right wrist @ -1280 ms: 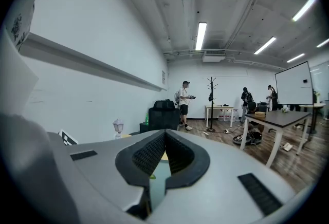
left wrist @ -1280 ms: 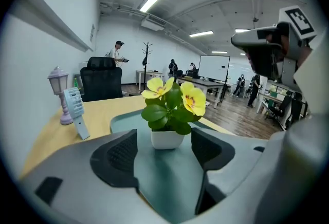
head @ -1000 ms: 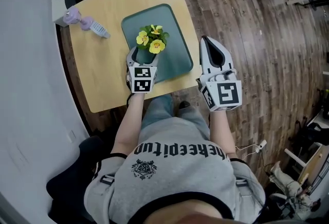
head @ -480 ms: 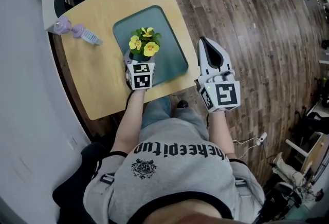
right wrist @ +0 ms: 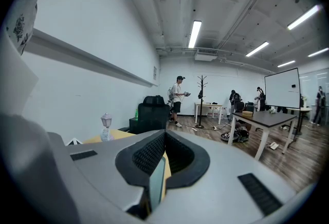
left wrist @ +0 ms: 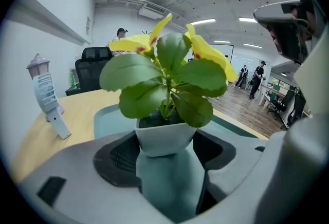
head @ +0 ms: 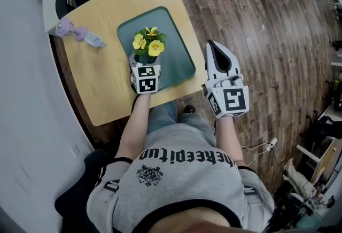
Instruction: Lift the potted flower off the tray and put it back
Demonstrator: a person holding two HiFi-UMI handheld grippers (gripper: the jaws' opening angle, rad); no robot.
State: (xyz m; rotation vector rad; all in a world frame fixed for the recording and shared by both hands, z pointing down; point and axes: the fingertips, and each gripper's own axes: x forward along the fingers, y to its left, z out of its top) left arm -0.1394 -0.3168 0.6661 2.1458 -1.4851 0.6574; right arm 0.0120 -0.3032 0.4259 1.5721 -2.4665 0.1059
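Overhead, toward 7 o'clock on the tray [head: 179, 63] on the table [head: 101, 82]: potted flower [head: 148, 45], gripped by the left gripper [head: 145, 59]. At 3 o'clock, past the table edge: right gripper [head: 216, 51].

Left gripper view: fingers clamped on the white pot, tray [left wrist: 108, 115] behind.

Right gripper view: fingers [right wrist: 149, 153] closed together.

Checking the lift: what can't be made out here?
Head view: pot mostly hidden under flowers and left gripper.
Left gripper view: pot's base hidden by the gripper; on or off the tray is unclear.
Right gripper view: right gripper hides most of the tray.
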